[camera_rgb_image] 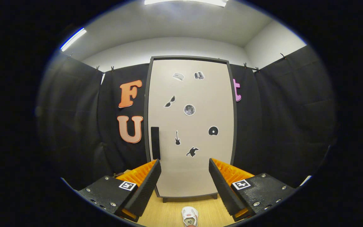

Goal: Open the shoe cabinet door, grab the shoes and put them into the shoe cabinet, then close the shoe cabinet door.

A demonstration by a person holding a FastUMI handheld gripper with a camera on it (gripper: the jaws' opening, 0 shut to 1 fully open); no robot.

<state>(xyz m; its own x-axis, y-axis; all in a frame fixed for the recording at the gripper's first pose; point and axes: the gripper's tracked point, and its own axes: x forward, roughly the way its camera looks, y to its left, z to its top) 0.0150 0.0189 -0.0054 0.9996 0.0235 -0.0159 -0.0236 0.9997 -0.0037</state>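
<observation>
A tall shoe cabinet (191,176) stands straight ahead with its pale door shut inside a dark frame. Several small stickers dot the door. A dark vertical handle (155,142) sits near the door's left edge, just above my left finger. A white shoe (189,216) lies on the wooden floor below and between my fingers, toe pointing at the cabinet. My gripper (184,171) is open, its fingers spread wide with nothing between them, still some way short of the door.
Black cloth walls close in on both sides of the cabinet and behind it. The wooden floor (162,214) runs from the cabinet's base toward me. A white ceiling with strip lights is overhead.
</observation>
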